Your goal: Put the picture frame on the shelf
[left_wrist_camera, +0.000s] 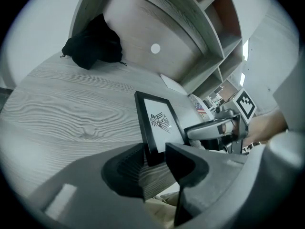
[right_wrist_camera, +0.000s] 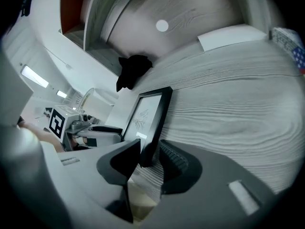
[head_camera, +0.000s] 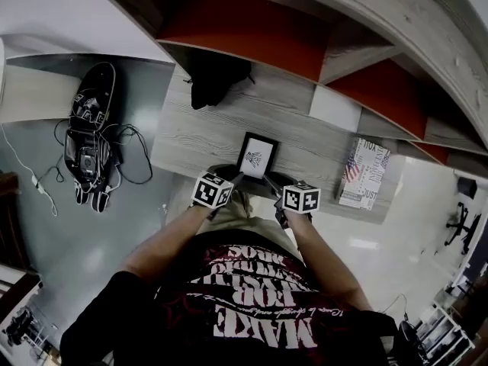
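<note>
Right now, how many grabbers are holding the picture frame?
2. The left gripper grips the picture frame at its bottom left corner. The right gripper grips its bottom right corner. No other gripper shows.

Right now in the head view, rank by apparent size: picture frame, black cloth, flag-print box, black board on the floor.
1. black board, largest though farthest below the camera.
2. black cloth and flag-print box: too alike to rank.
3. picture frame, smallest.
</note>
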Demonstrator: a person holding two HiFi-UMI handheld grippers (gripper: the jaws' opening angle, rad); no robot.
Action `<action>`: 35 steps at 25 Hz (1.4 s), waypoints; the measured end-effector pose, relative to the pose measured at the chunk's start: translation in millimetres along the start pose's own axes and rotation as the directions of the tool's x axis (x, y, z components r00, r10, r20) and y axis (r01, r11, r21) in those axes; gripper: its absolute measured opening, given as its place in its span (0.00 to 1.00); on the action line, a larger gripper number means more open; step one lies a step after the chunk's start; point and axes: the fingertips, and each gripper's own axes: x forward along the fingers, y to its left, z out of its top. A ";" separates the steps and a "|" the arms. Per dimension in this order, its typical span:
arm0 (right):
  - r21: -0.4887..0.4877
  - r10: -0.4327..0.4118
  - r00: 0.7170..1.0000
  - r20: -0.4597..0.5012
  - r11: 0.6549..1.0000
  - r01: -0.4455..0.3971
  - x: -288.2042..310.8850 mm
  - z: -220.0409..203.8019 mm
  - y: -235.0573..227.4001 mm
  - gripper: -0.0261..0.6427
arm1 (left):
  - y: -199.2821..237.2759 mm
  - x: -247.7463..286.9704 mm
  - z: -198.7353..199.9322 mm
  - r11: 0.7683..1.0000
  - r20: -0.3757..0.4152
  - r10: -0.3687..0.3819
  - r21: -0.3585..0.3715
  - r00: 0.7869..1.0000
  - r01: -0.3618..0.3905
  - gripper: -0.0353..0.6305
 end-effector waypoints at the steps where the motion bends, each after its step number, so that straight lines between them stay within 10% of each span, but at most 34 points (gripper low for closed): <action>1: 0.001 0.001 1.000 0.002 1.000 -0.001 0.3 0.5 1.1 0.27 | -0.1 0.0 0.3 1.000 0.004 0.001 -0.003 1.000 -0.001 0.28; 12: -0.138 -0.224 0.974 -0.042 0.967 0.216 10.8 1.2 1.1 0.24 | -0.1 5.1 3.4 0.996 -0.039 0.084 0.028 0.996 -0.082 0.27; 35: -0.223 -0.160 0.981 0.113 0.958 0.182 -38.9 42.8 48.0 0.24 | -36.7 -54.5 49.1 0.984 0.139 0.130 0.107 0.982 -0.146 0.27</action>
